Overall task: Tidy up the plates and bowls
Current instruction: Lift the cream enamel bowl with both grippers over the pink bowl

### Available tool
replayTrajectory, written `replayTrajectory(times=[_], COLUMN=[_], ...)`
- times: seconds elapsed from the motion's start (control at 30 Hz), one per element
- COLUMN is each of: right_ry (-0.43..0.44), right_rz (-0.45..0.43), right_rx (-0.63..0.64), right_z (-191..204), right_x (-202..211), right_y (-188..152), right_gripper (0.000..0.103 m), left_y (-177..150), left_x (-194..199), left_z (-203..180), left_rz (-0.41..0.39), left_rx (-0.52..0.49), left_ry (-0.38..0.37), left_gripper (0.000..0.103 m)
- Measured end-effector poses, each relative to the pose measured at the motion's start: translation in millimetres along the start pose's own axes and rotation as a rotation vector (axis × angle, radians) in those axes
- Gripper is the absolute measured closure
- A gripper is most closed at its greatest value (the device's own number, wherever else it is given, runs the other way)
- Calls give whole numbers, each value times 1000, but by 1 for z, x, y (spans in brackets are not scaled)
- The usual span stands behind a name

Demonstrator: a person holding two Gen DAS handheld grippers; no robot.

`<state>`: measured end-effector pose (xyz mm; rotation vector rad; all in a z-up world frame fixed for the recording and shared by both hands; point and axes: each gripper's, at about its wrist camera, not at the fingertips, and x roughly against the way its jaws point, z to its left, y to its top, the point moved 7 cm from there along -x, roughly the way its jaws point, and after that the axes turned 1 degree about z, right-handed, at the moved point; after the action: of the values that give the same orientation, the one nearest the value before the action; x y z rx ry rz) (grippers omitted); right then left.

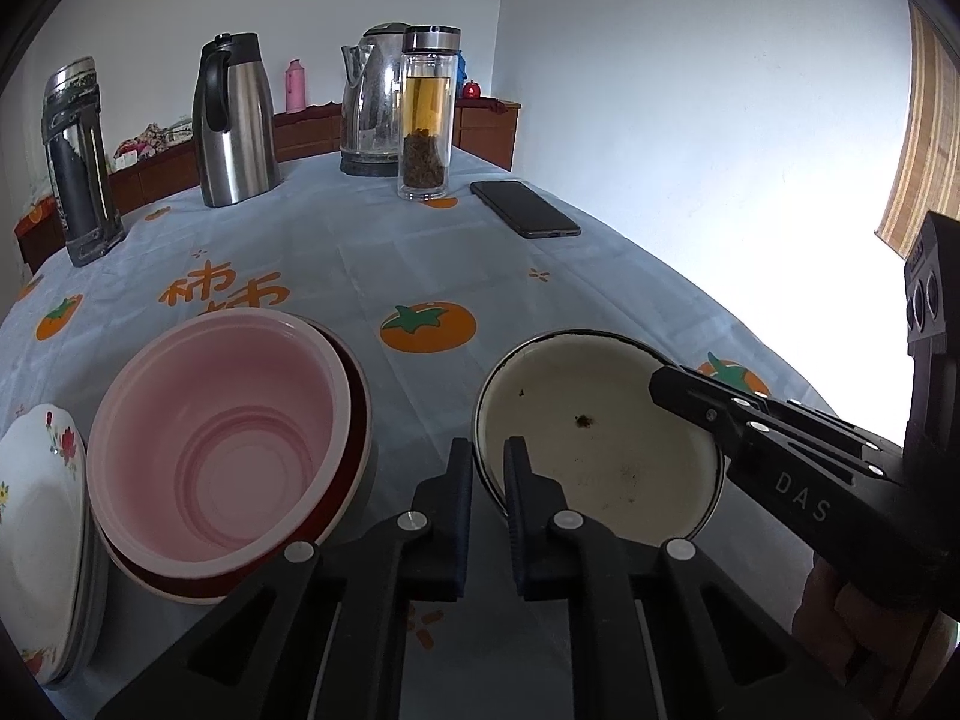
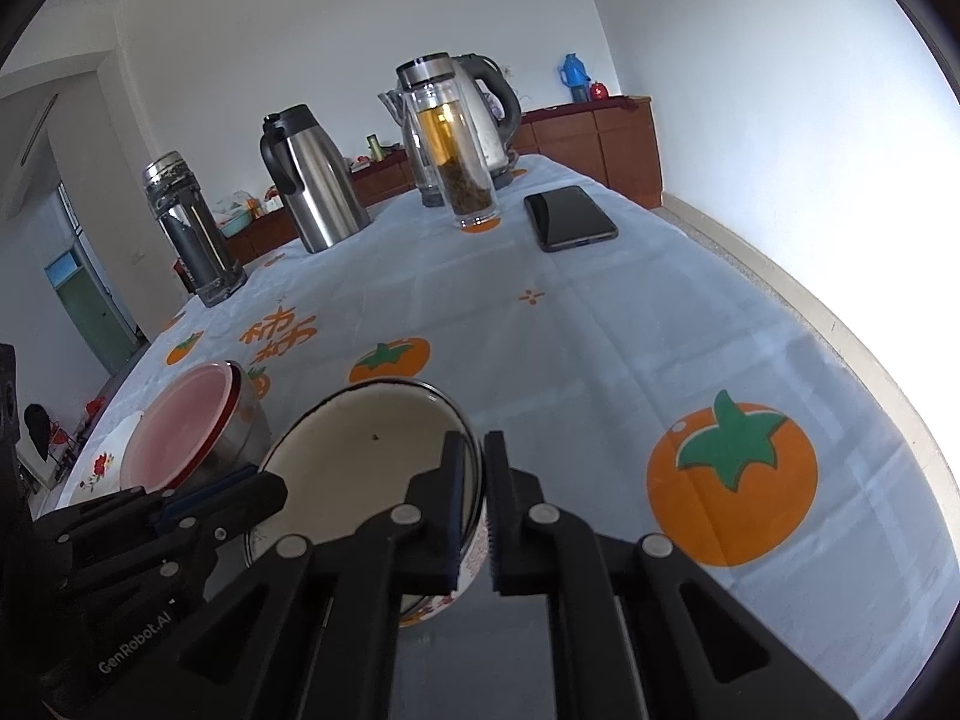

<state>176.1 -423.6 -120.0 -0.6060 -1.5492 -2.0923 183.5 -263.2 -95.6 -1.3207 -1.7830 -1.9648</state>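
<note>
A cream enamel bowl (image 1: 600,444) with a dark rim is held over the tablecloth; it also shows in the right wrist view (image 2: 372,450). My left gripper (image 1: 487,468) is shut on its near-left rim. My right gripper (image 2: 474,480) is shut on its right rim and also shows in the left wrist view (image 1: 690,390). A pink bowl (image 1: 222,438) sits nested in a red-rimmed metal bowl (image 1: 354,420) to the left. Floral white plates (image 1: 42,528) are stacked at the far left.
At the far end of the table (image 1: 372,264) stand a glass tea bottle (image 1: 426,114), an electric kettle (image 1: 369,102), a steel thermos jug (image 1: 234,120) and a dark flask (image 1: 78,162). A black phone (image 1: 525,209) lies at the right edge. A wooden sideboard (image 2: 606,132) stands behind.
</note>
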Motion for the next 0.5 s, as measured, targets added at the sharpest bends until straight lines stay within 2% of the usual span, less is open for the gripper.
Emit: replayTrajectory(times=[0.2, 0.5], right_ry=[8, 36], right_rz=[-15, -38], right_rx=[5, 49], right_z=[7, 36], right_x=[11, 26], right_y=[7, 20], right_gripper=[97, 97], left_y=[5, 22], left_x=[14, 48], left_z=[2, 23], left_rz=[-43, -154], left_rx=[21, 86], left_ry=[-39, -69], left_gripper=[93, 93])
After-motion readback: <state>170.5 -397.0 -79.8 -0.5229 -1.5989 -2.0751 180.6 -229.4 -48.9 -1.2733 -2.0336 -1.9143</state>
